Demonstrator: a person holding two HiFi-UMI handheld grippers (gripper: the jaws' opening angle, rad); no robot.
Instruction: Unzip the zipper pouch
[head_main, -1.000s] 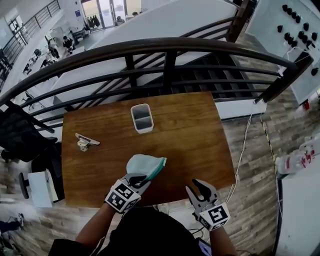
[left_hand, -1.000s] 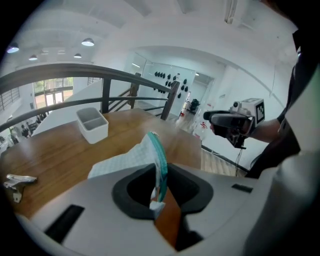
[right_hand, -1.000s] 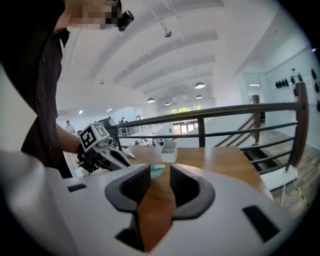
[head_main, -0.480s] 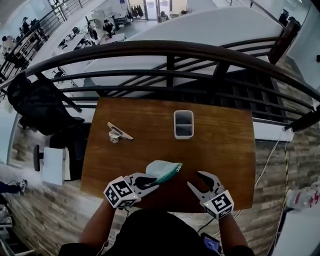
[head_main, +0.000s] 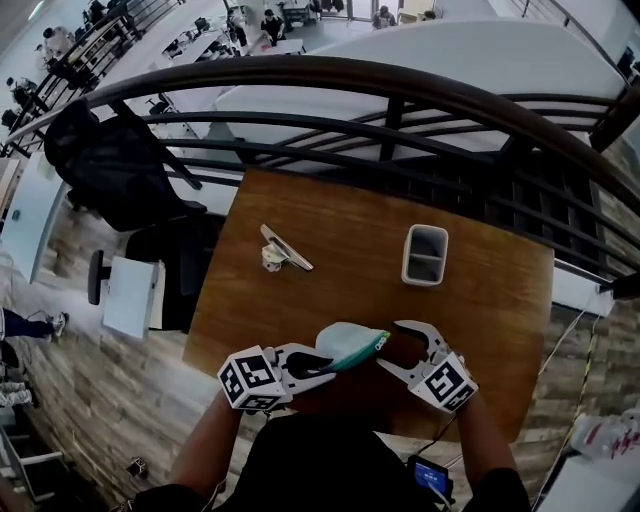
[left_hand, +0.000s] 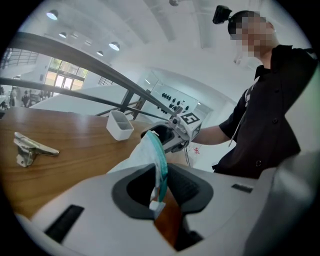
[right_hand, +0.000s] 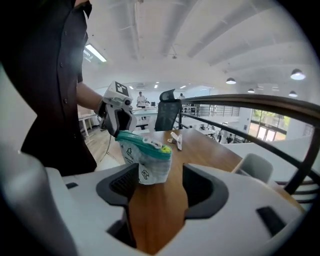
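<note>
— How are the arms set?

— Both bare forearms come up from the near side of the table (head_main: 480, 330), well short of the white container (head_main: 424, 255). The left gripper (head_main: 322, 361) points rightward and the right gripper (head_main: 392, 347) points leftward, so they face each other tip to tip.

— Anything legible?

— Only the black-and-white square markers on each gripper's cube. The zipper pouch (head_main: 347, 343) carries small dark printed figures on its pale side, too small to read.

— And the jaws?

— The left ones are nearly together, clamped on the pouch's teal zipper band at one end. The right ones are opening and stand wide apart. The pouch's other end, with the yellow-green pull (right_hand: 164, 148), sits between them, and the pads do not press on it.

— So where is the pouch?

— Lifted off the wood, hanging from the left grip, on the container's near side and a little to its left.
</note>
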